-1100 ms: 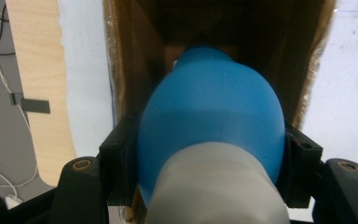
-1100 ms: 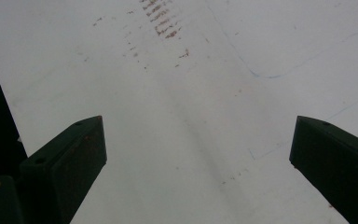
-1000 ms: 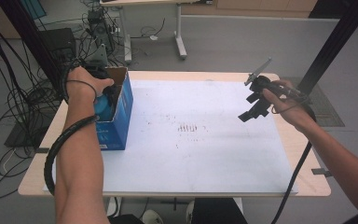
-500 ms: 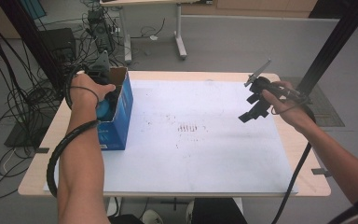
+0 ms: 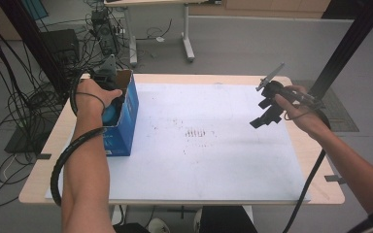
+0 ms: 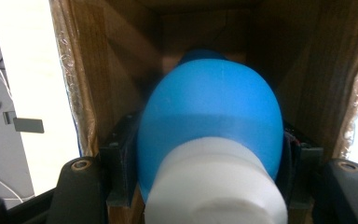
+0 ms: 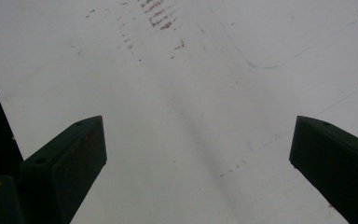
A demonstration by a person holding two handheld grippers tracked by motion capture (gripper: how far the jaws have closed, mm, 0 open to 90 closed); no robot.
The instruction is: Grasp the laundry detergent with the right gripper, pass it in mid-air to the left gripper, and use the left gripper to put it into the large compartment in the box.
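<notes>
At the table's nine o'clock edge, the left gripper (image 5: 110, 104) reaches down into an open blue cardboard box (image 5: 126, 119), its jaws closed against the sides of a blue bulb-shaped object with a white neck (image 6: 212, 140). The left gripper view looks straight along that object: the white neck sits nearest the camera, at six o'clock in that picture, and the rounded blue end points toward twelve o'clock, deeper into the brown interior of the box. Its long axis therefore appears to run in line with the jaws and down the length of the box. The step in hand looks like either lowering the object into the box or drawing it out; the pictures alone cannot settle which. Either way, the next move calls for keeping the object centred between the cardboard walls, which stand close on both sides. At the table's three o'clock side, the right gripper (image 5: 267, 114) hangs above the white sheet (image 5: 213, 160) with its jaws spread wide and nothing between them.
</notes>
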